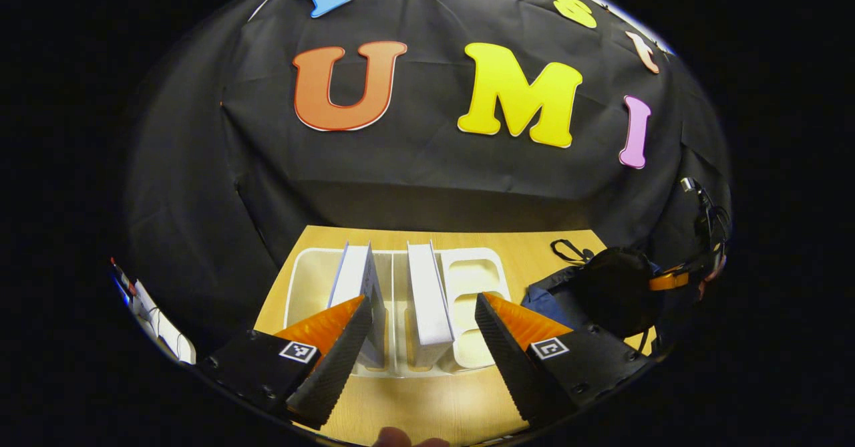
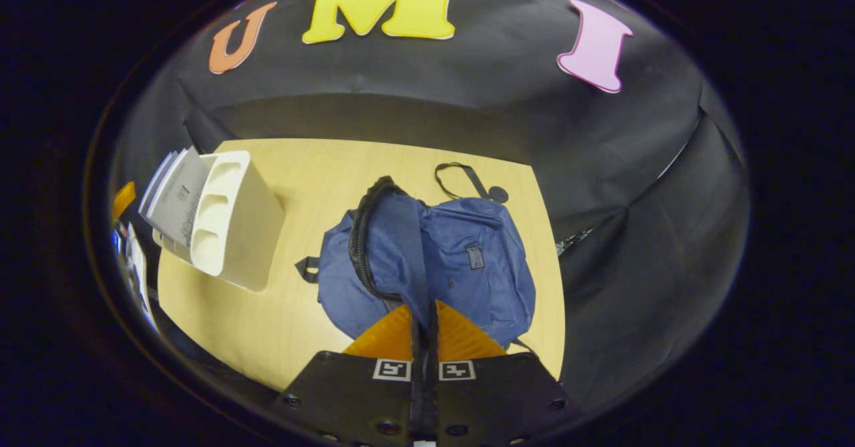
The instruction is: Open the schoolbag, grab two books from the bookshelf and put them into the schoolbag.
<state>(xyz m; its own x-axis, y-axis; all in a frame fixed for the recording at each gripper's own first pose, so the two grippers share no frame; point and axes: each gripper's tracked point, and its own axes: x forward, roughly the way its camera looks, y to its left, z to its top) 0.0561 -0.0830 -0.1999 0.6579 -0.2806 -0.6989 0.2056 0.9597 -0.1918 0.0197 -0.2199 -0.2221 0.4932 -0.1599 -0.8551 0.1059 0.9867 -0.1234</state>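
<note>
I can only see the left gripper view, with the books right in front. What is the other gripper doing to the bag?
Observer: The right gripper has its jaws shut on a raised fold of the schoolbag.
Operator: Is it open yet?
Observer: The dark zipper edge curves loose beside that fold, so it looks unzipped there.
Operator: How is the bag lying?
Observer: Flat on the table, with its small front patch facing up.

a recording booth: black cloth wall (image 1: 427, 166) draped behind a bare wooden table (image 2: 374, 166).
</note>
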